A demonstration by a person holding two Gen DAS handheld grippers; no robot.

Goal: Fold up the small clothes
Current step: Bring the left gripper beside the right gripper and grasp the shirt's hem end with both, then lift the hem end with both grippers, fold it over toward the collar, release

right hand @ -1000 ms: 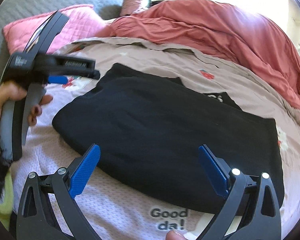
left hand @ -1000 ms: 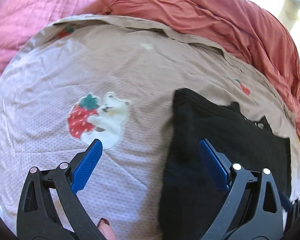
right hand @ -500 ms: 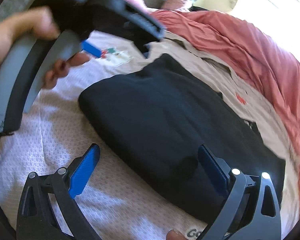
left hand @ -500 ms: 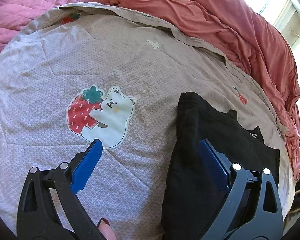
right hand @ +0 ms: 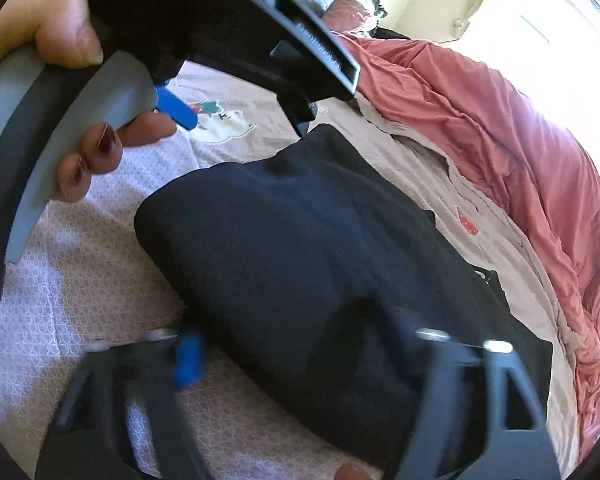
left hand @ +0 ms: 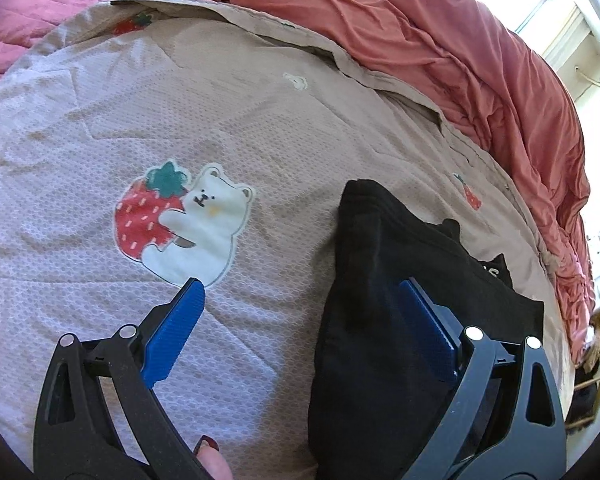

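Observation:
A folded black garment (left hand: 400, 240) lies on the beige bed cover (left hand: 220, 120). My left gripper (left hand: 300, 292) is open. Its right finger hovers over the garment's left edge and its left finger is above the bare cover. In the right wrist view the same black garment (right hand: 300, 220) fills the middle. My right gripper (right hand: 292, 352) is blurred, its jaws closing with the garment's near folded edge between them. The left blue pad (right hand: 188, 360) sits beside that edge and the right finger is over the cloth. A gap still shows between the fingers.
A hand (right hand: 40, 28) holds the left gripper's handle at the top left of the right wrist view. A strawberry-and-bear print (left hand: 180, 220) marks the cover. A rumpled red-orange duvet (left hand: 460, 60) lies along the far side, with a pink quilted pillow (left hand: 40, 8) at the left.
My right gripper has come closer to the garment's near edge, rolled, and its jaws have narrowed around that edge. The left gripper has barely shifted and stays open.

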